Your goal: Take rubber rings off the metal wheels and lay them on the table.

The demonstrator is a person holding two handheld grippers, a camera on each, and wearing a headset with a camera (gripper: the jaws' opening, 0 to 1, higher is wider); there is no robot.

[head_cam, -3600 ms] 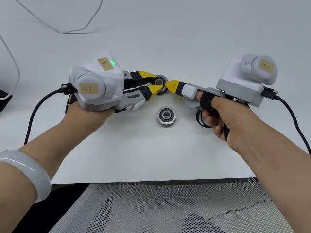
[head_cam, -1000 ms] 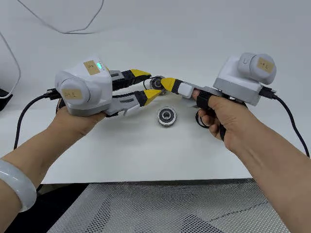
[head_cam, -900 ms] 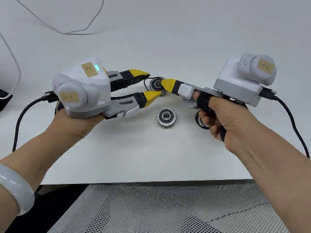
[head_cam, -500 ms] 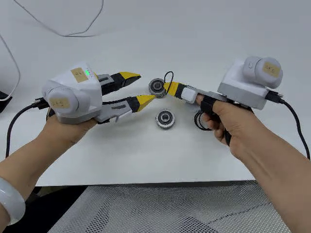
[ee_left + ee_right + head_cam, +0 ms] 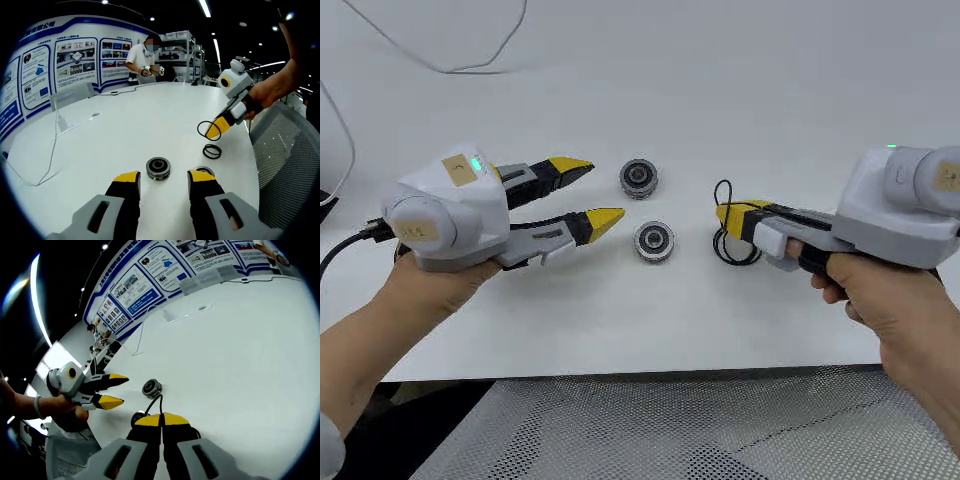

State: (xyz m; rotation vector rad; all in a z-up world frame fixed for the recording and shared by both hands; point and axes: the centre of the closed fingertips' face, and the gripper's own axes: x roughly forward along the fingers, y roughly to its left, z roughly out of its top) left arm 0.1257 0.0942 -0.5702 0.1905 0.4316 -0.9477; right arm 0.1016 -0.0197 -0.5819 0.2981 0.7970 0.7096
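Two metal wheels lie on the white table (image 5: pixel 620 310): the far wheel (image 5: pixel 639 177) (image 5: pixel 158 167) (image 5: pixel 151 388) and the near wheel (image 5: pixel 654 240) (image 5: pixel 139 416). My left gripper (image 5: pixel 588 192) (image 5: pixel 164 177) hovers just left of them, open and holding nothing. My right gripper (image 5: pixel 730 212) (image 5: pixel 161 420) is to the right of the wheels, shut on a thin black rubber ring (image 5: pixel 717 196) (image 5: pixel 209 131) (image 5: pixel 156 404) that sticks up from its tips. Just below it, loose rubber rings (image 5: pixel 725 256) (image 5: pixel 212 151) lie on the table.
A thin cable (image 5: pixel 440 66) runs across the far left of the table. The table's front edge (image 5: pixel 650 370) is close to me, with a mesh chair seat (image 5: pixel 700 430) below it. A person (image 5: pixel 142 57) stands at the table's far end.
The left gripper let go of the far wheel, opened and drew back left. The wheel now lies on the table. The right gripper pulled away to the right with the ring.
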